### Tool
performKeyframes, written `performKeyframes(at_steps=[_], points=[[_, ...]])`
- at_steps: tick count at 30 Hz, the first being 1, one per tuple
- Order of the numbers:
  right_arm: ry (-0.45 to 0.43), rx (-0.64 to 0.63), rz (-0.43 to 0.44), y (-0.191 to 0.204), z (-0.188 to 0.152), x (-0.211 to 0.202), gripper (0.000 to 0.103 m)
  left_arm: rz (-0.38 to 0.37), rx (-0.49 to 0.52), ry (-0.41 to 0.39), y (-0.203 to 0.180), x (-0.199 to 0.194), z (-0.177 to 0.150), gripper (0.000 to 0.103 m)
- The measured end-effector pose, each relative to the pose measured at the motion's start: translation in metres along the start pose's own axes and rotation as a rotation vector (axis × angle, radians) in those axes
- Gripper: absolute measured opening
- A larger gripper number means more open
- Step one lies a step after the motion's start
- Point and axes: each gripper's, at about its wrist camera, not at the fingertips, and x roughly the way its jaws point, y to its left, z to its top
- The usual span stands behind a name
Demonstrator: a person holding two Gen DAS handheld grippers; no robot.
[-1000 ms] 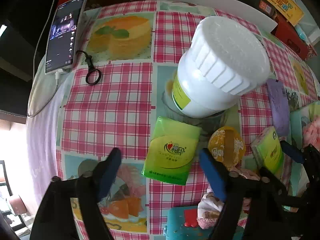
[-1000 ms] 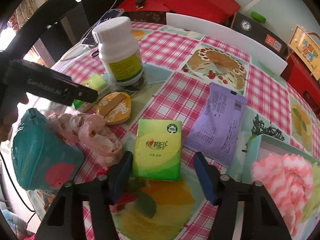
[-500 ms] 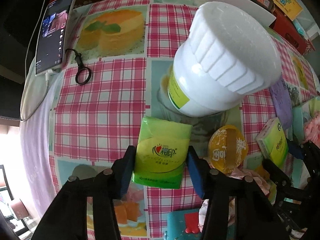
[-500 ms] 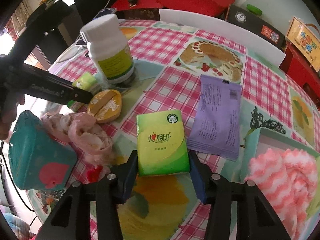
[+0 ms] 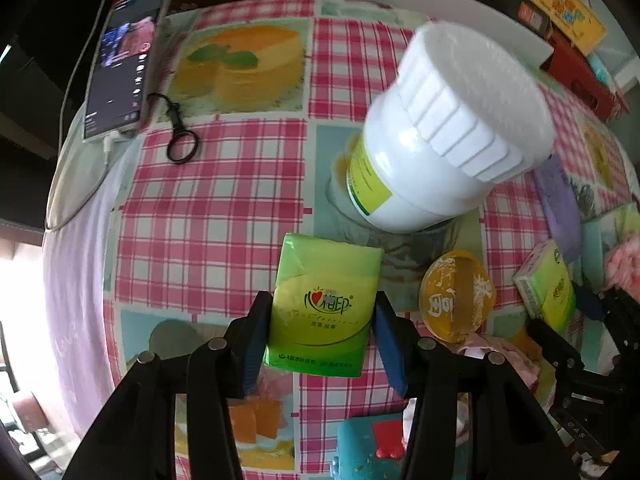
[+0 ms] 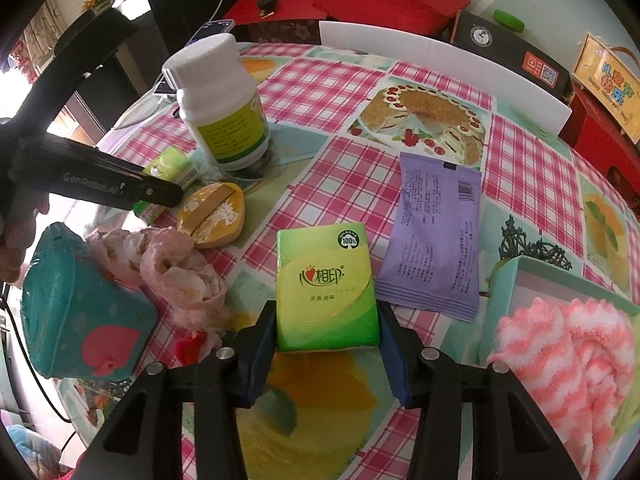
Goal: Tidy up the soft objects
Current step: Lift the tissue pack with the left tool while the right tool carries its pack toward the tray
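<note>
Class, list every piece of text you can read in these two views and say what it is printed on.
"GenRobot.AI": left gripper's arm.
"心相印": green tissue pack.
"100%": round mark on the same pack.
Purple sachet, white bottle's label, yellow round lid: print too small or blurred to read.

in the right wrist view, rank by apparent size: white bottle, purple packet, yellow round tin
1. white bottle and purple packet: look about equal, so no ranking between them.
2. yellow round tin: clearly smallest.
</note>
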Motion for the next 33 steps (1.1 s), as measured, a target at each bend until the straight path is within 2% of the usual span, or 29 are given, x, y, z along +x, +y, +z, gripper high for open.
performKeyframes(at_steps=[13, 20, 28, 33], points=[[-0.019, 0.010, 0.010, -0.004, -0.001, -0.007, 0.050, -0.015, -0.097, -0.141, 0.027, -0.045, -0.029, 0.051], [-0.090, 0.015, 0.008, -0.006, 0.003, -0.032, 0.050, 0.004, -0.143, -0.267, 0.031, -0.092, -0.049, 0.051], [-0.204, 0.033, -0.015, -0.009, 0.009, -0.076, 0.050, -0.039, -0.192, -0.445, 0.014, -0.156, -0.066, 0.051], [-0.283, 0.052, -0.041, -0.018, 0.008, -0.111, 0.050, -0.089, -0.162, -0.525, -0.019, -0.177, -0.065, 0.051]])
